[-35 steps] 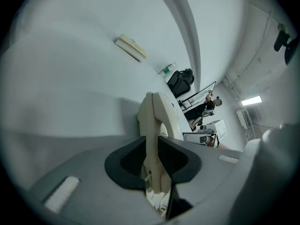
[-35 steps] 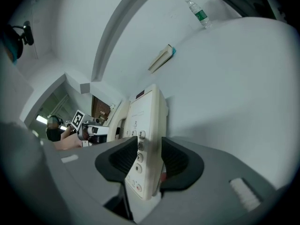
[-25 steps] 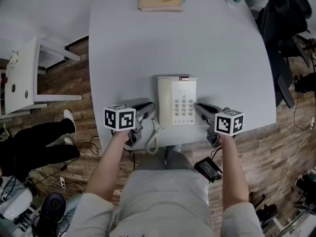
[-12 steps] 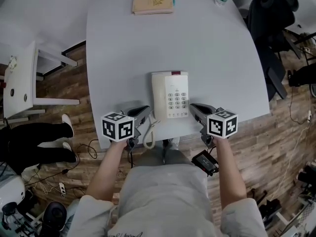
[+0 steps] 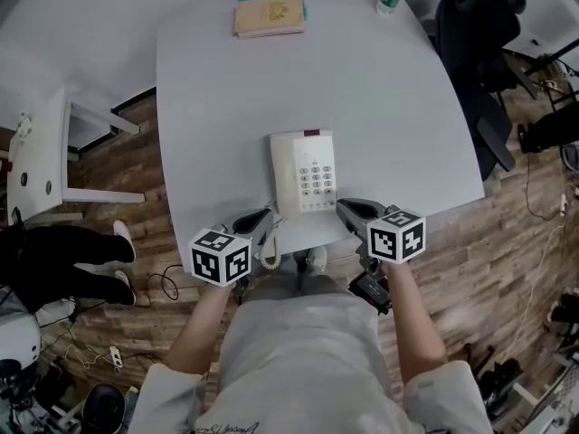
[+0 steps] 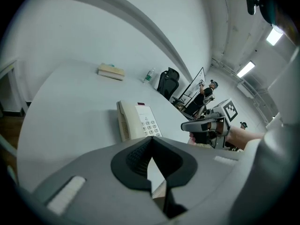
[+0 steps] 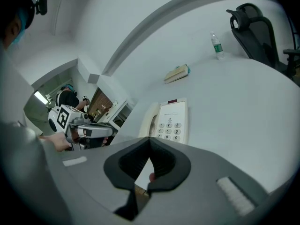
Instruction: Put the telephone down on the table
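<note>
Telephone rests flat on the surface, near edge. Left tool and right tool are closed, empty, clear of it. Placement appears complete.

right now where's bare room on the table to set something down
Bare table between the book and the telephone, and on both sides of the telephone. Crowded at the near edge: left gripper and right gripper flank it.

wood floor lies under me; black office chair sits off the far right corner of the table, white stand off its left edge.
</note>
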`<state>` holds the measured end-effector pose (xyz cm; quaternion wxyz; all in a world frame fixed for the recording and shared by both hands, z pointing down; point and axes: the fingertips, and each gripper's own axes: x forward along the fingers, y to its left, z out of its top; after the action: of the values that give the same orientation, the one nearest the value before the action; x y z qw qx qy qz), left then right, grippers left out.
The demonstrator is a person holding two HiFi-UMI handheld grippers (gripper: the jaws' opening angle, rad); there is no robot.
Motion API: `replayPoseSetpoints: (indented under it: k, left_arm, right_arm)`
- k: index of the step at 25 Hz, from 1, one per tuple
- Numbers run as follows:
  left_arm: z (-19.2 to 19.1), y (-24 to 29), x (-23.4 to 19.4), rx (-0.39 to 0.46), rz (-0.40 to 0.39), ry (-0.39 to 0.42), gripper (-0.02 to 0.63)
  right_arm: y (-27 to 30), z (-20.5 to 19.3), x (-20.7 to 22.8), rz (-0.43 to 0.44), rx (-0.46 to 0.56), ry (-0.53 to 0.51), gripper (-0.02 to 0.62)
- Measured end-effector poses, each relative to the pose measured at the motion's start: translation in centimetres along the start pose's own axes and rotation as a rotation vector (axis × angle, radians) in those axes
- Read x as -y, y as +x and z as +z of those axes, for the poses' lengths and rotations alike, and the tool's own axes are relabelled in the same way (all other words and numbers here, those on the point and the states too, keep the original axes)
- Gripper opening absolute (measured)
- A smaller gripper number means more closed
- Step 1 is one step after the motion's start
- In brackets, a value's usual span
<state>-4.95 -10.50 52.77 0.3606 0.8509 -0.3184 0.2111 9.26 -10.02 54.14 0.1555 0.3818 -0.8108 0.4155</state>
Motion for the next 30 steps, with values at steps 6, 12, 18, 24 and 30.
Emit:
replayPoseSetpoints:
  k: [6, 12, 18, 24, 30]
  left_arm:
    - [-0.3, -1.5, 2.1, 0.013, 0.025, 0.047, 0.017]
    - [0.2, -2.8, 3.7, 0.033, 0.024, 0.07, 0.017]
    - [0.4, -3.2, 5.6, 0.044, 0.008, 0.082, 0.018]
    - [1.3, -3.3, 6.1, 0.065, 0.01, 0.098, 0.018]
    - [1.6, -3.6, 6.1, 0.056, 0.014, 0.107, 0.018]
  right_arm:
    - [-1.9, -0.2, -2.1, 0.005, 0.028, 0.0, 0.006]
    - [-3.9, 0.5, -5.0, 0.04, 0.08, -0.012, 0.005]
    - [-4.3, 0.2, -6.1, 0.025, 0.064, -0.069, 0.005]
    - [-4.2, -0.5, -6.6, 0.023, 0.051, -0.089, 0.005]
    - [-3.9, -0.3, -7.1, 0.033, 0.057, -0.095, 0.005]
